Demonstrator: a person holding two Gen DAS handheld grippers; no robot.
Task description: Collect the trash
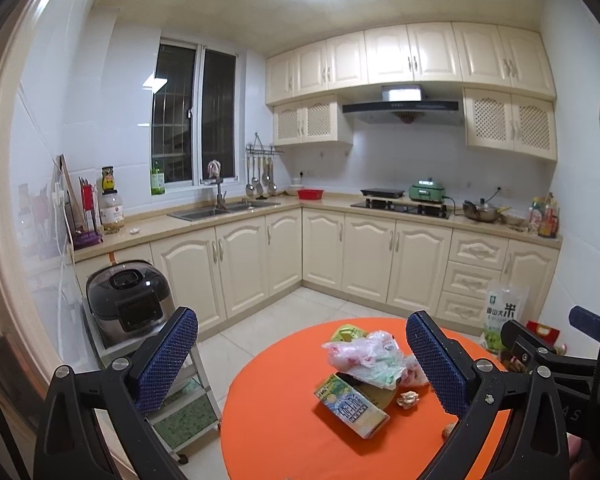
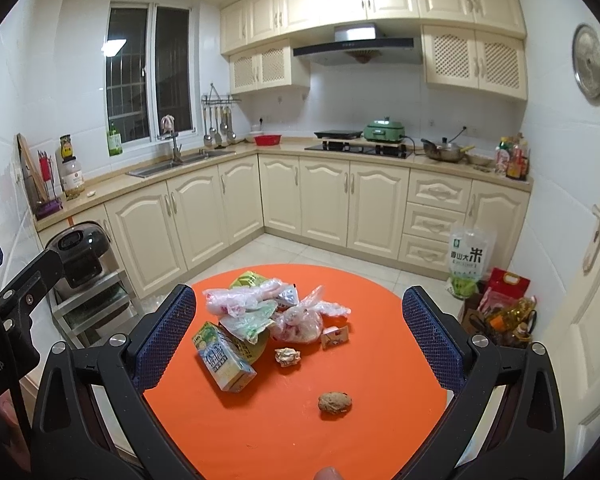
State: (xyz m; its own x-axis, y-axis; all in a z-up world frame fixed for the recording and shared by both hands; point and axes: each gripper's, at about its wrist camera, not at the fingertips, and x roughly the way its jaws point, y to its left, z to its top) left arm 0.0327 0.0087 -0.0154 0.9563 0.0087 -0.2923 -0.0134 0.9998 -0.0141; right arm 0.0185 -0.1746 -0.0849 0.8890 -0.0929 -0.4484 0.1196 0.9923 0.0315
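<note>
A round orange table (image 1: 276,432) (image 2: 284,432) carries a heap of trash. A green and white drink carton (image 1: 350,406) (image 2: 224,362) lies on its side. Crumpled plastic bags (image 1: 366,356) (image 2: 256,300) lie behind it, and a tied clear bag (image 2: 300,322) beside them. A crumpled paper ball (image 1: 407,400) (image 2: 287,357), a small torn box (image 2: 334,336) and a brown lump (image 2: 335,402) lie apart. My left gripper (image 1: 300,364) is open and empty above the table's near edge. My right gripper (image 2: 300,344) is open and empty, its jaws either side of the heap.
A rice cooker (image 1: 126,300) (image 2: 80,248) stands on a low metal rack at the left. A rice bag (image 2: 468,258) and grocery bags with an oil bottle (image 2: 504,312) stand on the floor at the right. Cream cabinets and counter (image 1: 340,204) line the far walls.
</note>
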